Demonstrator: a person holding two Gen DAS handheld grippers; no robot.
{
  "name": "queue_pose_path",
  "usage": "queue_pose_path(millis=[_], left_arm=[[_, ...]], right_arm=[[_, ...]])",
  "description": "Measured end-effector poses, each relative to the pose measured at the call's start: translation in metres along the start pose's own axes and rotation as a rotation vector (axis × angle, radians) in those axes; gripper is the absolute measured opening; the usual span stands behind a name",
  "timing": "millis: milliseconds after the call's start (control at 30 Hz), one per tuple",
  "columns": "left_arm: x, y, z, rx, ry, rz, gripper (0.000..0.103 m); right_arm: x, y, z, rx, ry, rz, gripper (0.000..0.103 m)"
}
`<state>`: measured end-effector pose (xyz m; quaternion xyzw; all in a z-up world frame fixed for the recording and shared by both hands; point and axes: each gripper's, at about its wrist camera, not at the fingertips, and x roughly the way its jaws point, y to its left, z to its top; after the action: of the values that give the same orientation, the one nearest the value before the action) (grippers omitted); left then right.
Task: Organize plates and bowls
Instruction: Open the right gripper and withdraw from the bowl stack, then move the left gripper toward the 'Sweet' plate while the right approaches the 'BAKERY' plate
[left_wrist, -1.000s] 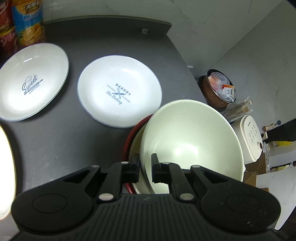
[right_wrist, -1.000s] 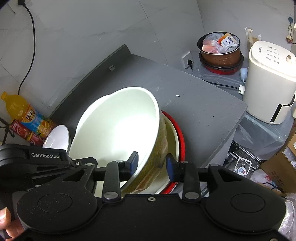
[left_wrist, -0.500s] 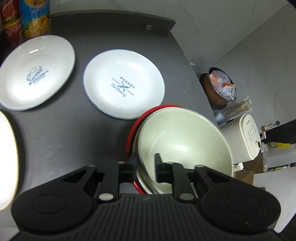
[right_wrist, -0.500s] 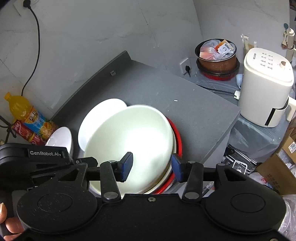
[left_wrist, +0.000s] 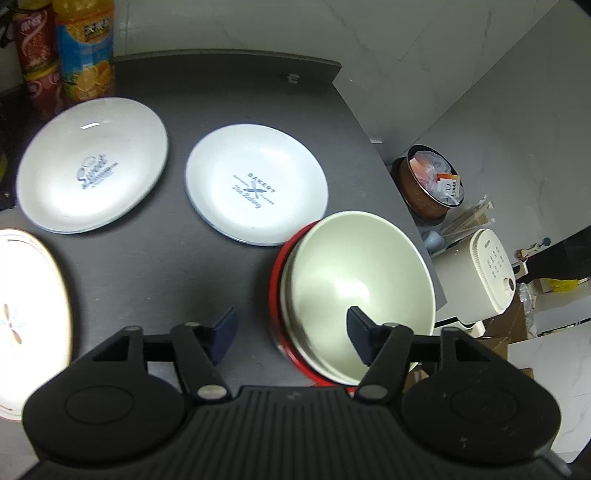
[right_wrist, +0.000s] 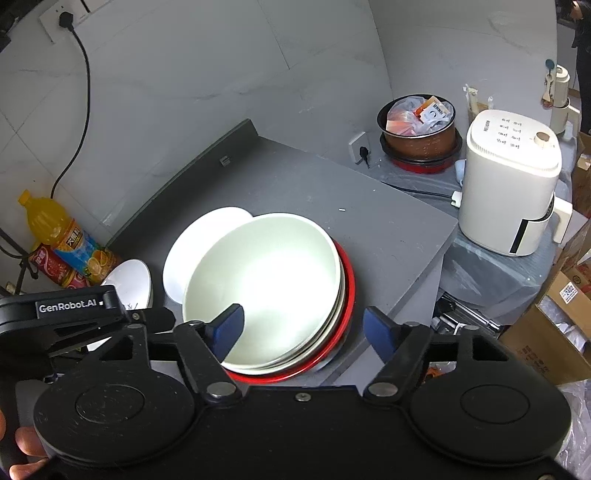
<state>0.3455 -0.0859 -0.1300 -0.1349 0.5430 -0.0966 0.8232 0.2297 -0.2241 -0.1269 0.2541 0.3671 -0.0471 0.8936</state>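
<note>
Both grippers look down at a slant over the near edge of the dark worktop (left_wrist: 155, 266). The left gripper (left_wrist: 291, 334) hovers with its fingers spread wide and released, one over bare worktop, the other over the near rim of the cream bowl (left_wrist: 354, 291), holding nothing. The right gripper (right_wrist: 303, 328) likewise has its fingers parted wide and empty, straddling the near rim of the same bowl (right_wrist: 269, 284); whether either pad touches it cannot be told. The bowl sits nested in a stack on a red dish (right_wrist: 347, 295) near the worktop's right edge; how many pieces lie between is hard to make out. Just behind it rests the Bakery plate (left_wrist: 255, 188), with the Sweet plate (left_wrist: 92, 166) left of that, apart. A bright patterned plate (left_wrist: 26, 314) is cut off at the left edge and washed out.
</note>
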Motion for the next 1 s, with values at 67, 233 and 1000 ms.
queue_pose_path(millis=[67,233,1000], left_arm=[[-0.006,0.003,-0.002,0.012,-0.015,0.002,0.068],[-0.022,0.018,-0.004,0.019,-0.034,-0.007,0.073],[-0.078,0.101,-0.015,0.035,-0.173,0.150,0.080]], right_arm=[[-0.003,0.004,-0.002,-0.006,-0.007,0.021,0.083],[-0.007,0.022,-0.007,-0.053,-0.002,0.040,0.092],[-0.009,0.084,-0.017,-0.212,0.003,0.030,0.097]])
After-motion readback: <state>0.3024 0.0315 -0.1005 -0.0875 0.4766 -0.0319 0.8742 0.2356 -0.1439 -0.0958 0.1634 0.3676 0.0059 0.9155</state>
